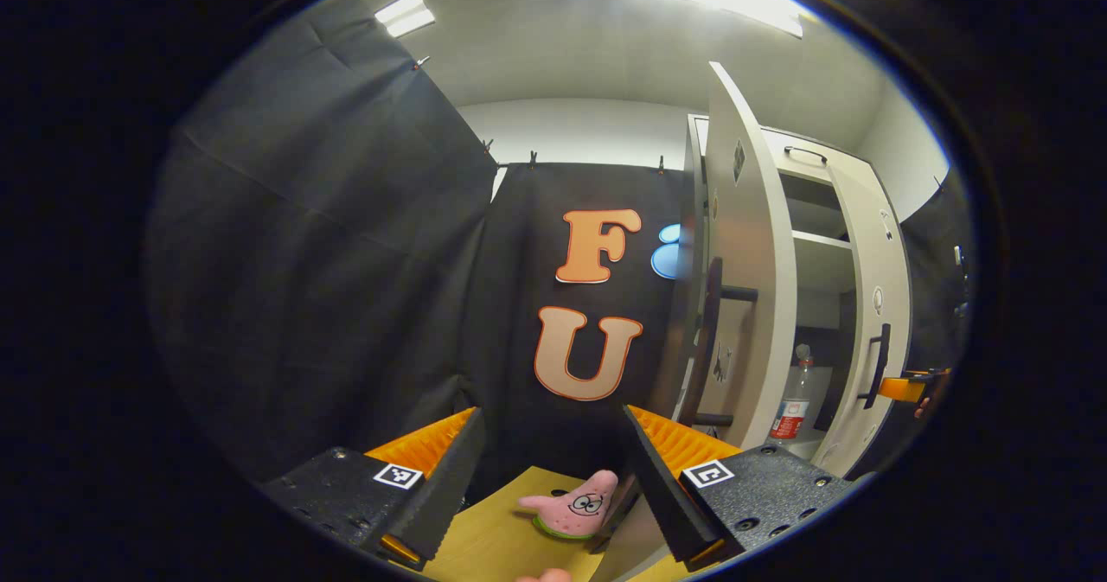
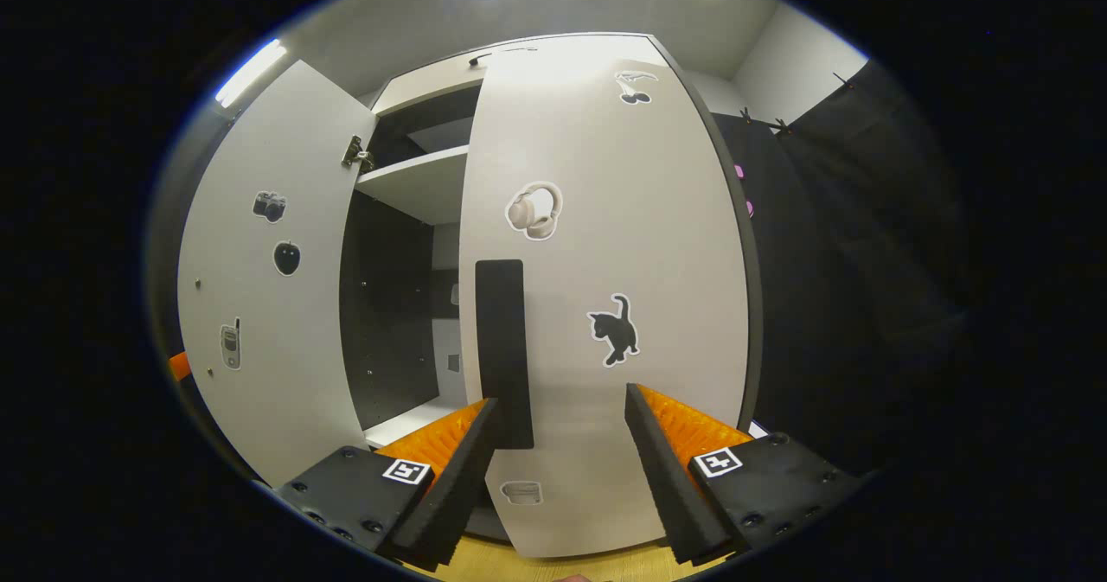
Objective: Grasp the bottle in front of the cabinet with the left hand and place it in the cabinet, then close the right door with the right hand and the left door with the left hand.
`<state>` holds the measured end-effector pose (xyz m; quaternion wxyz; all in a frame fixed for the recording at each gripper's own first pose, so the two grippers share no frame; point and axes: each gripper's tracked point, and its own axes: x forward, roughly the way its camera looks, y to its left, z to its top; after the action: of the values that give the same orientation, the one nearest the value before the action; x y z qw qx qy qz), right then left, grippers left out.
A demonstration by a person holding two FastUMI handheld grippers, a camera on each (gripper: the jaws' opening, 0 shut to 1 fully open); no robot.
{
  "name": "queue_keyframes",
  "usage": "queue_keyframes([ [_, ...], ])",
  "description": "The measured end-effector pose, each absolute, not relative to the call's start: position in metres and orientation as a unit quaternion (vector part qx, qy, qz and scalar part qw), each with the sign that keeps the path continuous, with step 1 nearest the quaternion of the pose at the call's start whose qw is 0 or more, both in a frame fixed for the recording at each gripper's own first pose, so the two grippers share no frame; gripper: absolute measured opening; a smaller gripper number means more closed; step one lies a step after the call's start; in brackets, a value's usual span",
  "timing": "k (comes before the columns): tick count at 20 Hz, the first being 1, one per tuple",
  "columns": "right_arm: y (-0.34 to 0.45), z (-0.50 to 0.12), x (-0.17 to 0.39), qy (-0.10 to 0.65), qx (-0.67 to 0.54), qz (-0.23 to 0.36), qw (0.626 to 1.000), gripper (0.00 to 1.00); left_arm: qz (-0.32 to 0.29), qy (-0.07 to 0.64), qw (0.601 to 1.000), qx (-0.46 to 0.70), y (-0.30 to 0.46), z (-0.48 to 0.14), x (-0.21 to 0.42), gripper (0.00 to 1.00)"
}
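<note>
The clear bottle with a red label stands upright inside the white cabinet, on its lower shelf. My left gripper is open and empty, off to the left of the cabinet and facing the booth wall. The left door is swung wide open and I see it nearly edge-on, with its black handle toward me. My right gripper is open, close in front of the right door. That door's black handle lies just above the left finger. The right door stands partly open, with a dark gap beside it.
A pink starfish plush toy lies on the wooden table just beyond my left fingers. The open left door carries small stickers. An upper shelf shows inside. An orange part of the right gripper sits by the right door.
</note>
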<state>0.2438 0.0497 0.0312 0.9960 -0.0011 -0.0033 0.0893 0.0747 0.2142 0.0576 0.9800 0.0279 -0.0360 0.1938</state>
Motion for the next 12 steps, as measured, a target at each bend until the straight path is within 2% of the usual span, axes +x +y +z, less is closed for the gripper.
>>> queue_keyframes([
  [8, 0.013, 0.010, 0.172, 0.008, -0.019, 0.076, 0.997, 0.95, 0.184, -0.051, 0.980, 0.046, 0.204, 0.068, 0.101, 0.93],
  [9, 0.007, 0.008, 0.164, 0.008, -0.020, 0.073, 0.997, 0.95, 0.179, -0.048, 0.982, 0.041, 0.200, 0.067, 0.102, 0.94],
  [11, -0.005, 0.007, 0.155, 0.008, -0.021, 0.066, 0.998, 0.95, 0.154, -0.041, 0.987, 0.031, 0.186, 0.064, 0.107, 0.89],
  [12, -0.010, 0.006, 0.150, 0.009, -0.018, 0.065, 0.998, 0.95, 0.142, -0.038, 0.989, 0.026, 0.175, 0.061, 0.107, 0.91],
])
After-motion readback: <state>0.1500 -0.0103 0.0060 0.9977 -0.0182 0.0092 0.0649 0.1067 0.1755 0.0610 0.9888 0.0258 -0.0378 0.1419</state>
